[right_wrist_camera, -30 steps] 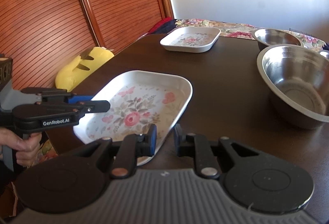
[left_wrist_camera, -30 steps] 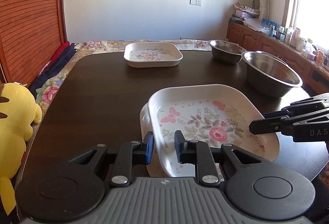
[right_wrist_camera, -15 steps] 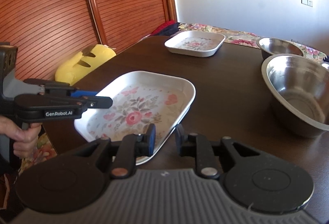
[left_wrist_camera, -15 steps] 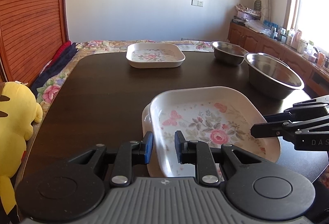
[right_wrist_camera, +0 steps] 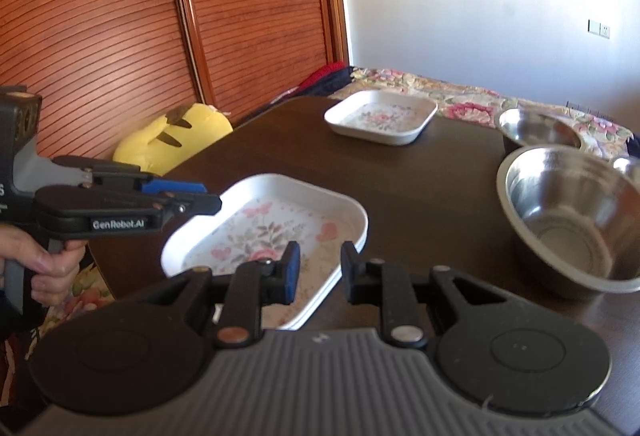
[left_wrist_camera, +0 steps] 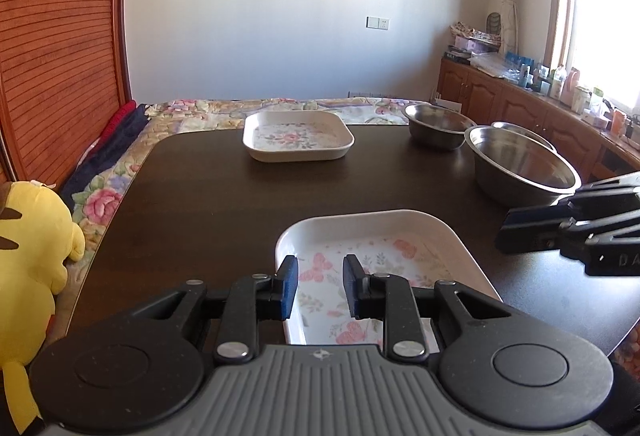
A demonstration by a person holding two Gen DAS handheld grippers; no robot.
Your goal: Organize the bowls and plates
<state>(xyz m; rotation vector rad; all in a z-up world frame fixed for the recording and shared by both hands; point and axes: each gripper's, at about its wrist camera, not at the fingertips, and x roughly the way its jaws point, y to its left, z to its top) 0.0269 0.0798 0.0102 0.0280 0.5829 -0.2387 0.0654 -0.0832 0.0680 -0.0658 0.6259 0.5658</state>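
plates (left_wrist_camera: 384,248): white, pink floral | bowls (left_wrist_camera: 520,164): silver | table (left_wrist_camera: 224,196): dark brown

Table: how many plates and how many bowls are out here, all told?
Floral plates: 3 (far plate, near stack of apparently two)
Steel bowls: 3 (small bowl, large bowl, third bowl behind it)
Total: 6

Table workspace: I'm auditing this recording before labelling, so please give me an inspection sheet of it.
Surface: dark table.
Job's things: near floral plate stacked on another; far floral plate alone; large steel bowl and small steel bowl at right.
Clutter: yellow plush toy beside the table.
Grippers: left gripper and right gripper slightly open at the near plate, gripping nothing.
Cables: nothing seen.
Surroundings: slatted wooden doors, floral bedding, cluttered cabinet.
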